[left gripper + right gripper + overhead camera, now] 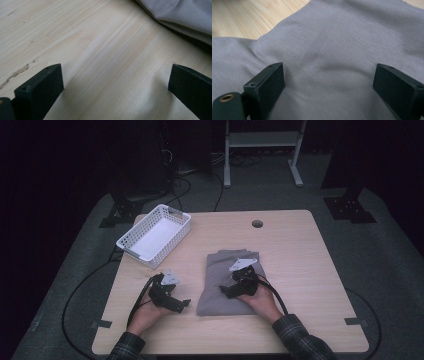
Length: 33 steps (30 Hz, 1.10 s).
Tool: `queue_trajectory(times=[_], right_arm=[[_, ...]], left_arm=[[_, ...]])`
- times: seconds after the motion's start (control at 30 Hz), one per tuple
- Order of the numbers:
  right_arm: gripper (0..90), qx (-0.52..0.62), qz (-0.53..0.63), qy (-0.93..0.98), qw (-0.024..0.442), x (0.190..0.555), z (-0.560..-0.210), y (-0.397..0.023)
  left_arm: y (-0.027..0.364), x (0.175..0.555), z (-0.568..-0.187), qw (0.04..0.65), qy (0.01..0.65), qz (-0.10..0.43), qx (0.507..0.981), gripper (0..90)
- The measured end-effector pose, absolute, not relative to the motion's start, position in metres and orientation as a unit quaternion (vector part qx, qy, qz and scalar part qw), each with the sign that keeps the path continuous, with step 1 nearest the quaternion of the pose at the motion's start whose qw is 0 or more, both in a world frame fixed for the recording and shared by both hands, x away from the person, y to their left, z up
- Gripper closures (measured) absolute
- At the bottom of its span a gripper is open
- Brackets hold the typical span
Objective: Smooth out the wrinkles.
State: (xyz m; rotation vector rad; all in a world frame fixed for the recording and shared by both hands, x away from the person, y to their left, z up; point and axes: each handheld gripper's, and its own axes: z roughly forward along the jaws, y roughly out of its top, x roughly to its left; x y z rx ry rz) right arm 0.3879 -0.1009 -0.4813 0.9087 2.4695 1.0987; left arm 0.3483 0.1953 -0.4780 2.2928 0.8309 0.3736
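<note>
A folded grey cloth [220, 275] lies on the wooden table [300, 270], a little right of centre. My right gripper [226, 290] rests on top of the cloth, open, with grey fabric [329, 50] spread under and between its jaws [329, 82]. My left gripper [184, 304] sits low over bare wood just left of the cloth's near-left corner, open with nothing between its fingers [116, 85]. In the left gripper view the cloth's edge [182, 17] lies at the upper right, apart from the jaws.
A white slotted basket [134, 236] stands at the table's back left, with nothing in it. A round cable hole [257, 223] sits near the far edge. Black cables [80, 290] trail off the left side. A white stand [260, 145] is on the floor beyond.
</note>
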Motion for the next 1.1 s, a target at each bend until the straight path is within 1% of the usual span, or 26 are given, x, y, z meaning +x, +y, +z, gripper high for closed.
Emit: queue_trajectory(times=[0.03, 0.17, 0.3, 0.53, 1.1], right_arm=[[9.0, 0.314, 0.379, 0.857, 0.15, 0.387, -0.481, -0.1], [9.0, 0.322, 0.378, 0.856, 0.146, 0.386, -0.481, -0.101], [9.0, 0.328, 0.378, 0.854, 0.141, 0.386, -0.482, -0.102], [9.1, 0.328, 0.376, 0.854, 0.144, 0.383, -0.482, -0.106], [9.1, 0.34, 0.373, 0.851, 0.148, 0.369, -0.482, -0.143]], left_arm=[[0.196, 0.348, -0.478, 0.333, 0.318, 0.142, 0.876, 0.0], [0.198, 0.346, -0.479, 0.336, 0.316, 0.143, 0.876, 0.0], [0.201, 0.342, -0.483, 0.36, 0.305, 0.137, 0.871, 0.0], [0.202, 0.341, -0.483, 0.36, 0.306, 0.137, 0.87, 0.0], [0.2, 0.34, -0.484, 0.36, 0.315, 0.139, 0.867, 0.0]])
